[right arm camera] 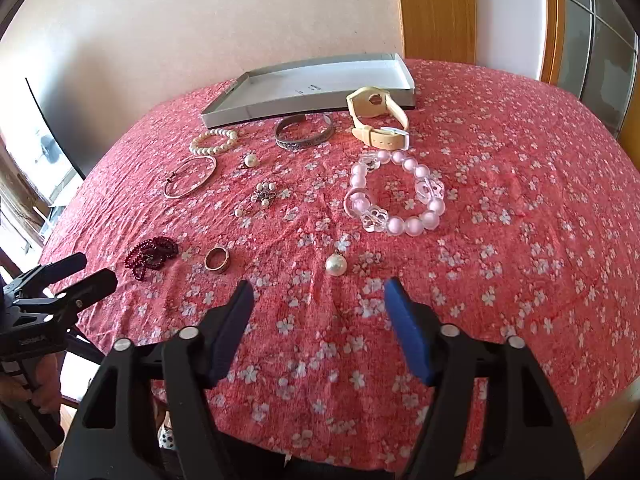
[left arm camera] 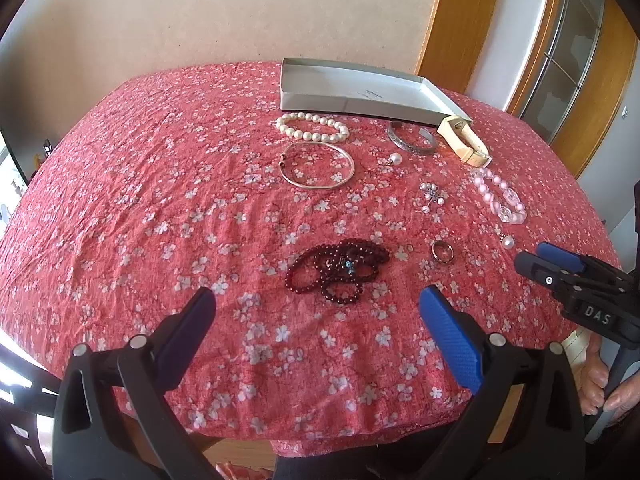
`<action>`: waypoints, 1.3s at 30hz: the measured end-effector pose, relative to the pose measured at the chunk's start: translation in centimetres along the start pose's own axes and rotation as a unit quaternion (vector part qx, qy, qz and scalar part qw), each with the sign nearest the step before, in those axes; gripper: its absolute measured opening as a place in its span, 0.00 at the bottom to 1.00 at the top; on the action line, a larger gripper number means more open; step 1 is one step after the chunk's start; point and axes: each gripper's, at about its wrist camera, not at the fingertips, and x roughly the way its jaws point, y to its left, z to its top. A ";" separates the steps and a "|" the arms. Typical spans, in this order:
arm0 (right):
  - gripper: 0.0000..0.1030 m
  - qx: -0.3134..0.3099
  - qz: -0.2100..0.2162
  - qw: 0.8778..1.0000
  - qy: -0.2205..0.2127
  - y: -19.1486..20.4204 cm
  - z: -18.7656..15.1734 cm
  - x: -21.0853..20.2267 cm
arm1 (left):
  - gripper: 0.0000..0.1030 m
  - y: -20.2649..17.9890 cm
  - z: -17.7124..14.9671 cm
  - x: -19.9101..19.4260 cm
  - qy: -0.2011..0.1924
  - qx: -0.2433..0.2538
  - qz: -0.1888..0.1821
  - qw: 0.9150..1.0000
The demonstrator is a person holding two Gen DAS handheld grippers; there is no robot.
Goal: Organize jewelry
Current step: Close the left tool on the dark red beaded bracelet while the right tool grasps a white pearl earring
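Left wrist view: I am holding the left gripper (left arm camera: pixel 316 312) low over the near edge of the desk (left arm camera: pixel 120 208), its fingers spread wide and gripping nothing, aimed at the dark red bead necklace (left arm camera: pixel 338 270) heaped just above them at lower centre. The right gripper (right arm camera: pixel 318 300) is likewise hovering with fingers spread and empty, lined up with the single pearl pendant (right arm camera: pixel 335 265) just above its tips. I judge both are waiting in a ready pose so that each can take the piece nearest to it.

The jewelry is lying loose on the flowered red cloth, none of it in the shallow grey box (left arm camera: pixel 360 92) at the upper centre, which is standing open and bare, presumably as the collecting tray. Just below the box are sitting a white pearl bracelet (left arm camera: pixel 312 127), a silver cuff (left arm camera: pixel 412 140) and a cream watch (right arm camera: pixel 376 116). Lower down I am seeing a thin bangle (left arm camera: pixel 318 166), a small pearl brooch (right arm camera: pixel 266 194), a pink bead bracelet (right arm camera: pixel 394 196) and a gold ring (right arm camera: pixel 217 259). The pieces are lying well apart from one another, which should let the fingers close on one without dragging another.
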 end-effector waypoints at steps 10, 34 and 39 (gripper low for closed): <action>0.38 -0.024 -0.022 0.999 -0.027 0.2 -0.6 1.8 | 0.98 -1.0 0.0 -0.2 -0.017 0.014 0.002 1.000; 0.13 -0.034 -0.060 0.996 -0.050 0.2 -0.8 1.8 | 0.84 -2.7 0.9 2.3 -0.009 0.023 0.009 1.000; 0.13 -0.032 -0.058 0.996 -0.052 0.0 -0.7 1.5 | 0.76 -3.6 1.2 3.4 -0.006 0.028 0.014 0.999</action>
